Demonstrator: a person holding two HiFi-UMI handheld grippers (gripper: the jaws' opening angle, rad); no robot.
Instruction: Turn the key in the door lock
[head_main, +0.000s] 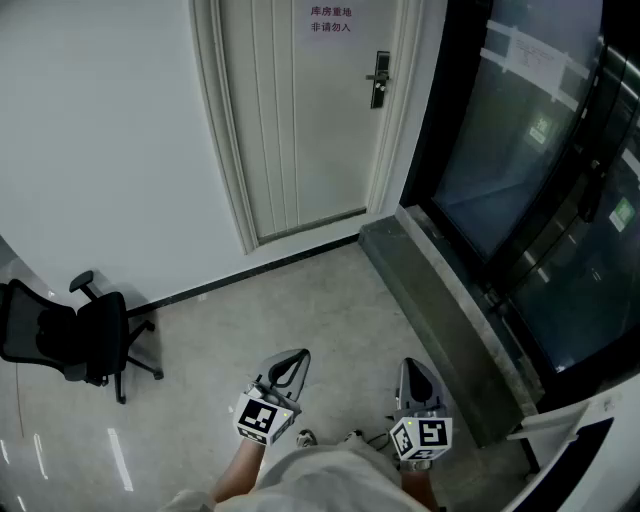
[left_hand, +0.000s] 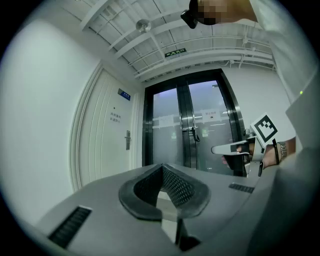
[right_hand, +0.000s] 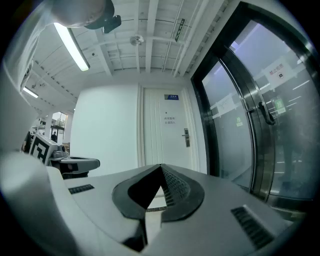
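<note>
Jaws on both sides are closed, tip to tip, with nothing between them. That goes for the left gripper (head_main: 298, 357) and the right gripper (head_main: 413, 368) alike, both held level and low in the head view, close to the person's body.

Now the target. The door lock (head_main: 379, 80) sits on the right-hand edge of the white door (head_main: 300, 120), well apart from both grippers, with a wide stretch of floor between. Its plate runs upright, 12 to 6, with the handle at its top end. I can't make out a key at this range, too small to tell.

Here's the relation that counts. In the head view the lock lies at roughly 12 o'clock from the right jaws and nearer 1 o'clock from the left. The right gripper's own camera puts it just off its tips at 1 o'clock, while the left's camera has it out at 11 o'clock.

So the right hand looks better lined up, and I'd judge it the one to go in. It's the approach stage, nothing reached yet. The 2 jaws will need to part before they can take a key. Glass doors (head_main: 530, 150) stand at 3 o'clock of the door.
</note>
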